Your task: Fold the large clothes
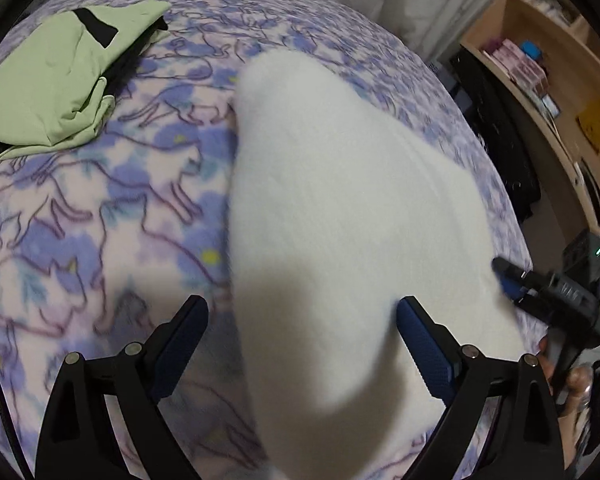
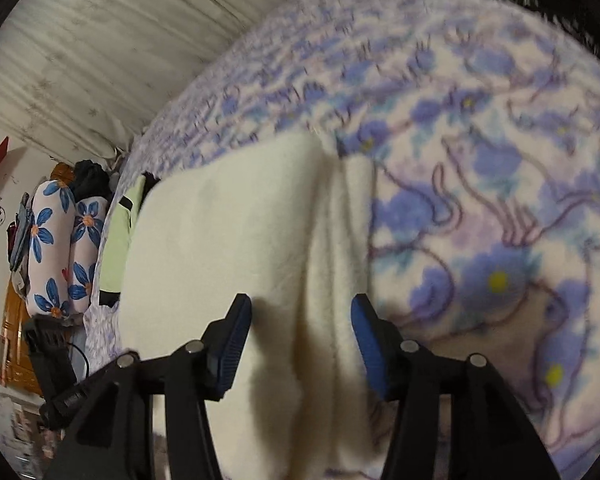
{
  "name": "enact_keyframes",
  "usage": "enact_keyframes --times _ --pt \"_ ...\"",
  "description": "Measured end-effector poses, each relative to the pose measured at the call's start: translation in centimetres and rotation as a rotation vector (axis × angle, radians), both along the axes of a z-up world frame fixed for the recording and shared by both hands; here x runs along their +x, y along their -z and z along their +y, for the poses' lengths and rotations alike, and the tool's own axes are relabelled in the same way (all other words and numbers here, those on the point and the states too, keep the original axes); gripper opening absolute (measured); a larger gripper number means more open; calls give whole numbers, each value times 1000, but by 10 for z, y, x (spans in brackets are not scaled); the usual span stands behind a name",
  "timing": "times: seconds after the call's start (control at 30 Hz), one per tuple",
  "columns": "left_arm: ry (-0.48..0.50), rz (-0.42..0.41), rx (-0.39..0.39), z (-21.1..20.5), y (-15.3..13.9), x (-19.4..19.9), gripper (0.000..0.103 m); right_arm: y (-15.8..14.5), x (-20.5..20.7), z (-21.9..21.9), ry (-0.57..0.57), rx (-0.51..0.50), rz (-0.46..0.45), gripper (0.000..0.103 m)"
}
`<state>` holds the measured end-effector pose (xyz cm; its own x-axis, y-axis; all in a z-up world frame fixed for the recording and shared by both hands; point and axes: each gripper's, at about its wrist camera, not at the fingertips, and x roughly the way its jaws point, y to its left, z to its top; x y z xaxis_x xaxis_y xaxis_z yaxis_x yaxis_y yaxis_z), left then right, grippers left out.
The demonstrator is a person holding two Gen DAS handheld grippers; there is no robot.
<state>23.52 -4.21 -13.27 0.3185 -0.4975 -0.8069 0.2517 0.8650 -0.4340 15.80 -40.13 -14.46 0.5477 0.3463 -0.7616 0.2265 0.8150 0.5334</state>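
A home bedroom, bed (image 1: pixel 100 208) under a fleece blanket with purple cats and blue flowers, wooden shelves (image 1: pixel 556 80) of boxes at 2 o'clock, flowered bolsters (image 2: pixel 56 248) at 9 o'clock, pale curtain (image 2: pixel 100 52) behind, folded green garment (image 1: pixel 56 92)

I see a pale curtain (image 2: pixel 100 52) far behind the bed, wooden shelving (image 1: pixel 548 76) at right, flowered bolsters (image 2: pixel 60 248) stacked at left.
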Motion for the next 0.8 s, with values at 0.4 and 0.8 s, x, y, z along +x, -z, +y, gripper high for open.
enact_keyframes --times 0.4,0.8 --pt "113 19 -127 -9 17 43 91 9 52 18 -93 -71 5 53" --pt "151 -162 95 -72 -10 27 89 -16 35 -8 32 -258 -88 18"
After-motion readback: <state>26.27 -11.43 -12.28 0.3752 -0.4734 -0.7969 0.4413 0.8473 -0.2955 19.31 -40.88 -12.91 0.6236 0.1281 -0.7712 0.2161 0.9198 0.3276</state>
